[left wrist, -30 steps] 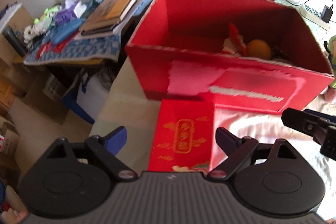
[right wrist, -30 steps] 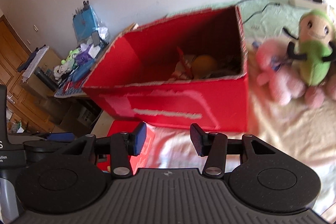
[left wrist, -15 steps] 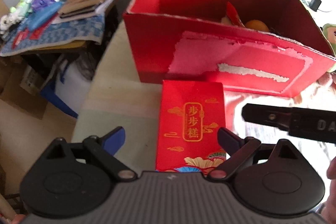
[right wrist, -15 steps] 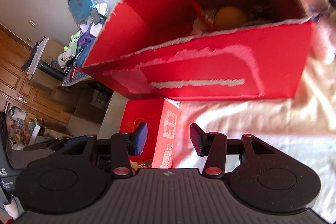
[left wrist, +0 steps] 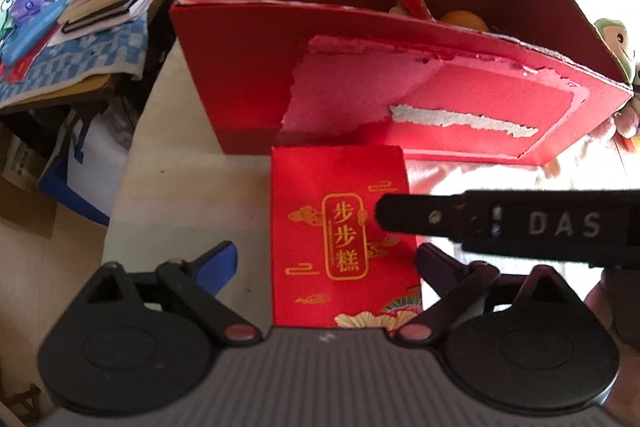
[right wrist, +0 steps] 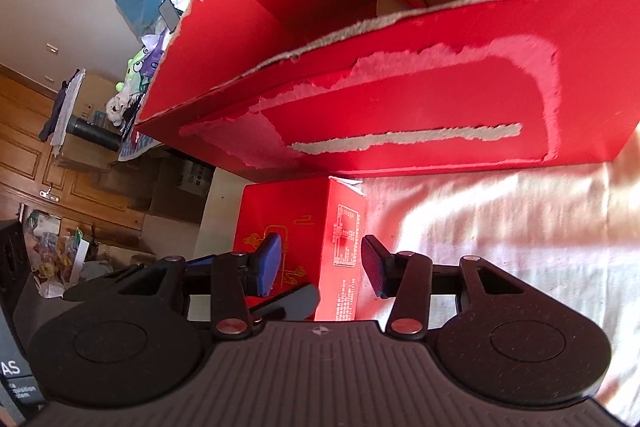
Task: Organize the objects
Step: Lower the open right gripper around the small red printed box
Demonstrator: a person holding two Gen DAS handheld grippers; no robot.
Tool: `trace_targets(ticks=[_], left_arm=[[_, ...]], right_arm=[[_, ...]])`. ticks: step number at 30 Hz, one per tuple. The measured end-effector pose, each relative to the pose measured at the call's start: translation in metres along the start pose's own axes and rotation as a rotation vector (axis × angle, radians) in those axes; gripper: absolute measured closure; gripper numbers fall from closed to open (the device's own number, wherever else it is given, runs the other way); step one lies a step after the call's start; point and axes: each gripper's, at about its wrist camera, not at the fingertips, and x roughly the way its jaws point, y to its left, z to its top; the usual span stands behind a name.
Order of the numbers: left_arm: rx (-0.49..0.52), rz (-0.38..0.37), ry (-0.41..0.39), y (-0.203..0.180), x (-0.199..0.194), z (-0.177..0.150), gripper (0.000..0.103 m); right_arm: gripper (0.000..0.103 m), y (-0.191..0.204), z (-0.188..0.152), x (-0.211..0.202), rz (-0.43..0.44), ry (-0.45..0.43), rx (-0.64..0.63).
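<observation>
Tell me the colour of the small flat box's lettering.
Gold on red, clearest in the left wrist view: small flat box.

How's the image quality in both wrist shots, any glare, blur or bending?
Left wrist view: sunlight washes out the pale cloth at right, fisheye bows the big red cardboard box, and the crossing black tongs arm is soft. Right wrist view: the cloth glares white, and the box rim curves.
</observation>
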Motion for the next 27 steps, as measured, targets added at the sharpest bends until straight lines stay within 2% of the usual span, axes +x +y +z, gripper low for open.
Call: trace_targets(ticks=[5,10,16,27], left_arm=[[0.006,-0.020,0.006,0.001,0.003,0.001,0.005],[0.027,-0.054,0.002,0.001,-0.001,0.002,0.017],[0.047,-0.064,-0.003,-0.002,-0.003,0.001,0.023],[0.117,-0.078,-0.012,-0.022,-0.016,0.000,0.026]], right_arm=[[0.060,0.002,-0.001,0.007,0.015,0.029,0.001],[0.060,0.003,0.001,0.010,-0.002,0.030,0.004],[0.059,0.000,0.001,0.011,-0.006,0.038,0.011],[0.062,-0.003,0.001,-0.002,0.002,0.028,-0.006]])
